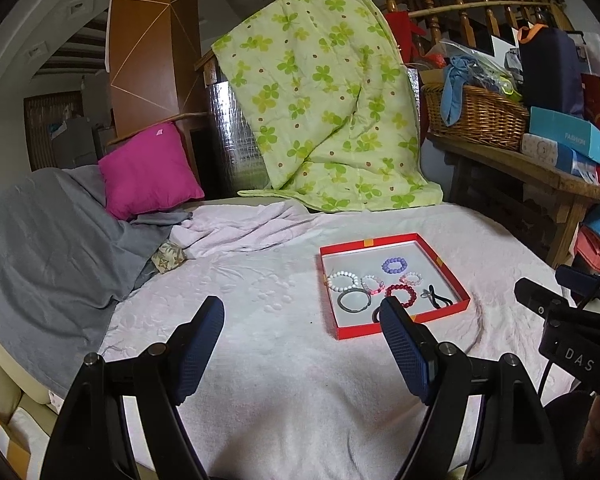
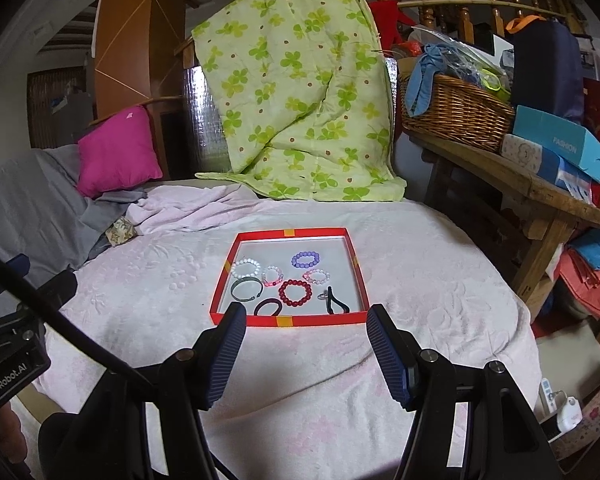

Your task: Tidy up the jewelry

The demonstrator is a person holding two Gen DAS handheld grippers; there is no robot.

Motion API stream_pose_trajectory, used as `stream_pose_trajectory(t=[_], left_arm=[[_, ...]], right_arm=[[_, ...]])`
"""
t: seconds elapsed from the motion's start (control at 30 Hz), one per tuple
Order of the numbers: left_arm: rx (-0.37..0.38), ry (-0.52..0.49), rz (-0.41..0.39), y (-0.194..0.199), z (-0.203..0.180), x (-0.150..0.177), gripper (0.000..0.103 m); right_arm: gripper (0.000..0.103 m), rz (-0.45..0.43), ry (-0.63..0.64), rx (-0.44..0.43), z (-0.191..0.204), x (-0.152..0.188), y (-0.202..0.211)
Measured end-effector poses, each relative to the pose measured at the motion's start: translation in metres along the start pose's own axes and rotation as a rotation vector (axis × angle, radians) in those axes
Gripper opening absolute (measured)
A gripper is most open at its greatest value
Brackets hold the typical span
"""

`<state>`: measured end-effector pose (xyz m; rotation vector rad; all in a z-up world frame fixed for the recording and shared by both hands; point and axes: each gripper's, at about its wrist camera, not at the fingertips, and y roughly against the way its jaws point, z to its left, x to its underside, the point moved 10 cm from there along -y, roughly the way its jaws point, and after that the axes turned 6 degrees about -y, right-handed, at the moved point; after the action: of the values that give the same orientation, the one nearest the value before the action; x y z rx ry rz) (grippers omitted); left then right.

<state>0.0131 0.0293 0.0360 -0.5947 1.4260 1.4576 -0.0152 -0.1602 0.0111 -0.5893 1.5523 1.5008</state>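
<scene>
Item: shallow red cardboard tray w/ pale floor [image 2: 290, 321], sitting on pale pink embossed bedspread [image 2: 420, 280], mid-bed, just ahead of both tools.

Contents, all lying flat and mostly apart:
- white bead bracelet [image 2: 247, 268], far-left
- lilac bead bracelet [image 2: 305, 260], far-centre
- two pink-and-white bead bracelets [image 2: 272, 276], [image 2: 317, 277]
- dark red bead bracelet [image 2: 295, 293], centre
- grey-green open bangle [image 2: 246, 289], left
- dark purple hair-tie loop [image 2: 267, 307], near edge
- black cord piece w/ small metal ring [image 2: 335, 302], near-right

Handling (est.): all appearing v. light. Bead strands probably elastic, floppy, round beads likely slipping under pads; best pinching across one side of loop. Bangle looking rigid, smooth, possibly brittle; taking it by the band, gentle squeeze. Hair tie soft, forgiving. Tray thin-walled, prob. sliding on cloth if nudged.

Tools: left gripper [image 1: 302, 334] hovering over bedspread, tongs spread wide, holding nothing. Right gripper [image 2: 306, 334] facing tray's near wall, tongs wide, also carrying nothing.
</scene>
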Motion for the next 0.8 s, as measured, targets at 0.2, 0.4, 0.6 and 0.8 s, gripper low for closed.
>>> stream_pose_trajectory(t=[0.2, 0.4, 0.6, 0.8], left_arm=[[0.011, 0.02, -0.003, -0.001, 0.01, 0.004, 0.081], [0.023, 0.035, 0.007, -0.006, 0.018, 0.01, 0.081], [0.012, 0.054, 0.018, -0.012, 0.03, 0.015, 0.081], [-0.004, 0.067, 0.031, -0.019, 0.038, 0.019, 0.081]], right_arm=[[0.067, 0.002, 0.022, 0.01, 0.011, 0.0, 0.0], [0.069, 0.011, 0.036, 0.021, 0.021, 0.0, -0.004], [0.069, 0.029, 0.046, 0.022, 0.031, 0.004, -0.013], [0.069, 0.036, 0.064, 0.012, 0.039, 0.006, -0.022]])
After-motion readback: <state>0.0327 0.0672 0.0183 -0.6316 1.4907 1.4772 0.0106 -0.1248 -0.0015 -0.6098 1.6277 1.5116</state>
